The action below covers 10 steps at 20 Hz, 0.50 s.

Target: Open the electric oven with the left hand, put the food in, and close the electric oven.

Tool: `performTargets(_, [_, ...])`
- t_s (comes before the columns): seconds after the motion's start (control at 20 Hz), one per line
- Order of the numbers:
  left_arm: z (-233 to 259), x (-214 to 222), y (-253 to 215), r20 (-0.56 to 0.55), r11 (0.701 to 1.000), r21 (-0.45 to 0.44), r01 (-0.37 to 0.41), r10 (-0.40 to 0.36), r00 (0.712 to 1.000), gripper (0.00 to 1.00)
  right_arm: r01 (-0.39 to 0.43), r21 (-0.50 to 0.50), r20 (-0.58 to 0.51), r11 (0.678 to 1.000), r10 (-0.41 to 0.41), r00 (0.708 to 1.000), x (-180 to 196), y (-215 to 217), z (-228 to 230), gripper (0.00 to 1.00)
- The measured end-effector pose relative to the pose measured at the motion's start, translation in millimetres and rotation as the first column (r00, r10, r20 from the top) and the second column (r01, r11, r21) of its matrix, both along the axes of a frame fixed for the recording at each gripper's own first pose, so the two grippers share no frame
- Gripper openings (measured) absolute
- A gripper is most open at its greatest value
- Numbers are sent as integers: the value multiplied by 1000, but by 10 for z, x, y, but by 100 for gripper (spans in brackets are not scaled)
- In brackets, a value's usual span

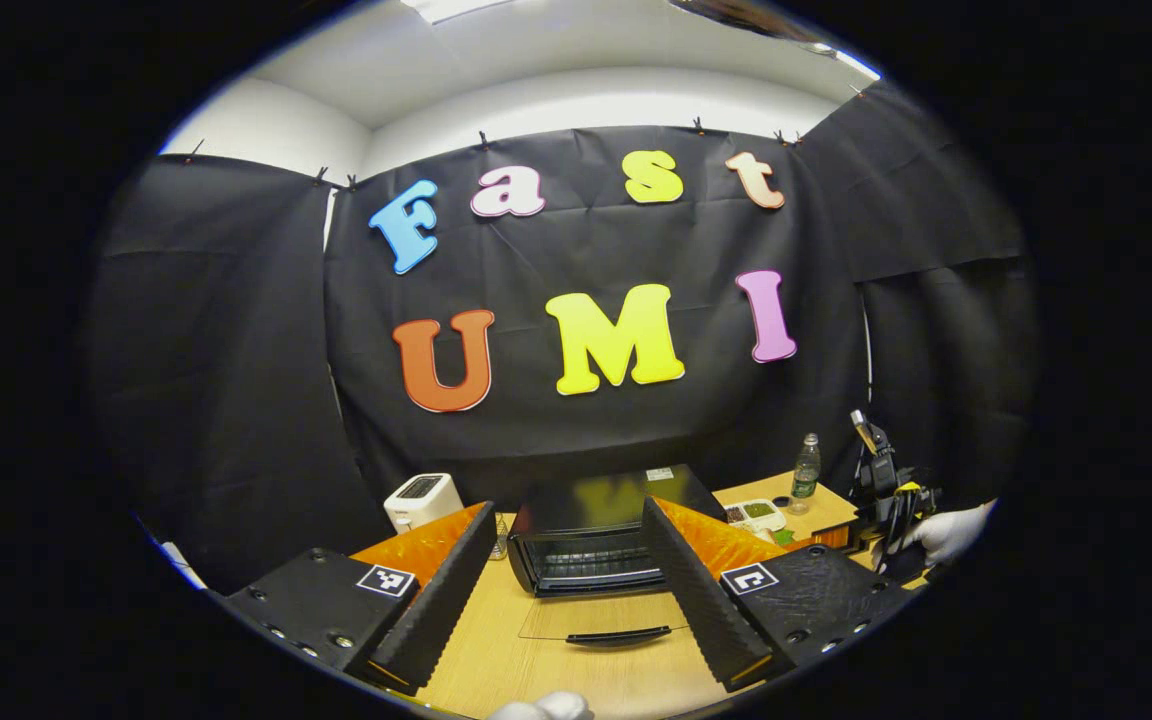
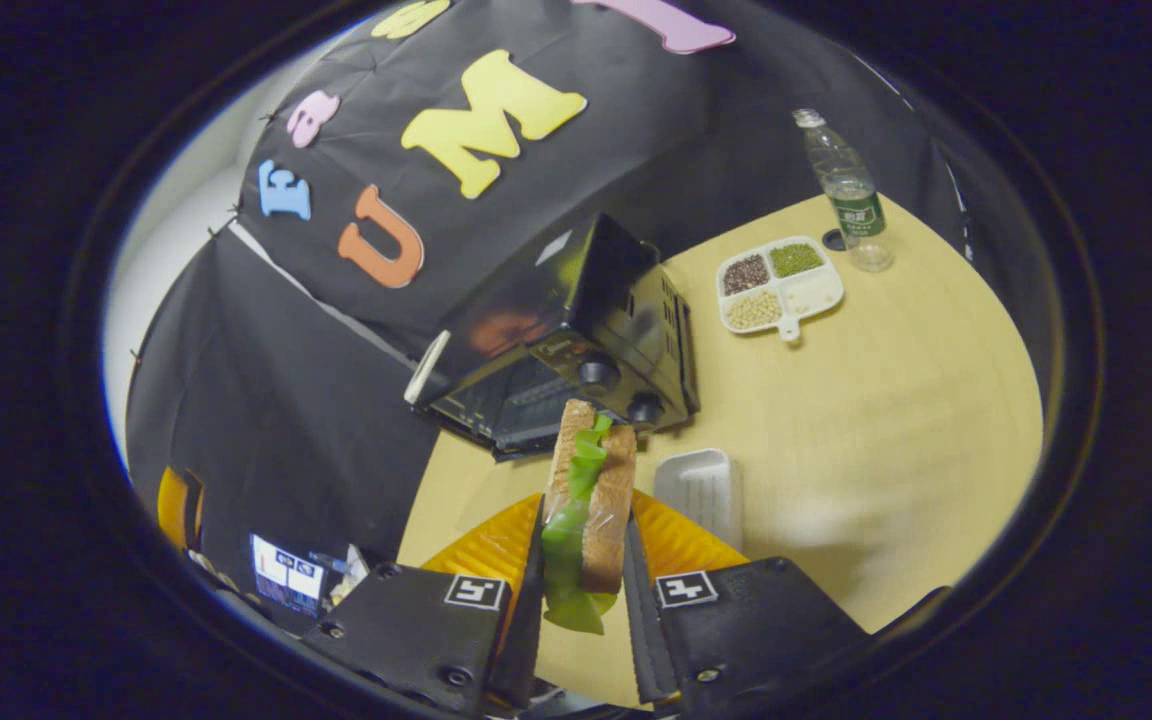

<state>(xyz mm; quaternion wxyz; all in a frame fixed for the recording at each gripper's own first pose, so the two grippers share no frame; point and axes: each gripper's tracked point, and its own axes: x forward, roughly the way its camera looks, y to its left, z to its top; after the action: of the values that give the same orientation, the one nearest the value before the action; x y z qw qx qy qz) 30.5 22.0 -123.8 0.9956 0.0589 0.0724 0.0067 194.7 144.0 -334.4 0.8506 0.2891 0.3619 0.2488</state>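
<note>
Electric oven (image 1: 591, 545): mid-table, door (image 1: 604, 622) down. Sandwich (image 2: 586, 500): clamped in right gripper (image 2: 584, 590), raised before the oven. Left gripper (image 1: 576, 590): wide, empty. Step: loading; next, likely slide the sandwich inside.

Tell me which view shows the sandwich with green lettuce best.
The right gripper view: the sandwich with green lettuce sits close up, clamped between the right gripper's fingers. The left gripper view gives no clear sight of it.

Clamping a sandwich (image 2: 588, 500) of bread and green lettuce between both fingers of the right gripper (image 2: 584, 590), hovering above the wooden table (image 2: 896, 420), just before the electric oven (image 2: 576, 350), beside a white tray (image 2: 701, 490).
</note>
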Motion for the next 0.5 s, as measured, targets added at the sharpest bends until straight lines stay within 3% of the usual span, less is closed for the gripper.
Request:
performTargets(0.2, [-108,-75,123,4,994,-42,100,-100,995,95,161,143,-16,976,-161,987,-36,552,0,39])
performTargets(0.35, [-201,-128,249,-11,988,-50,148,-149,989,95,231,257,-61,938,-223,973,38,1046,-117,39])
performTargets(0.5, [-313,-136,350,-23,984,-39,176,-177,984,95,287,285,-73,914,-278,958,198,1390,-290,38])
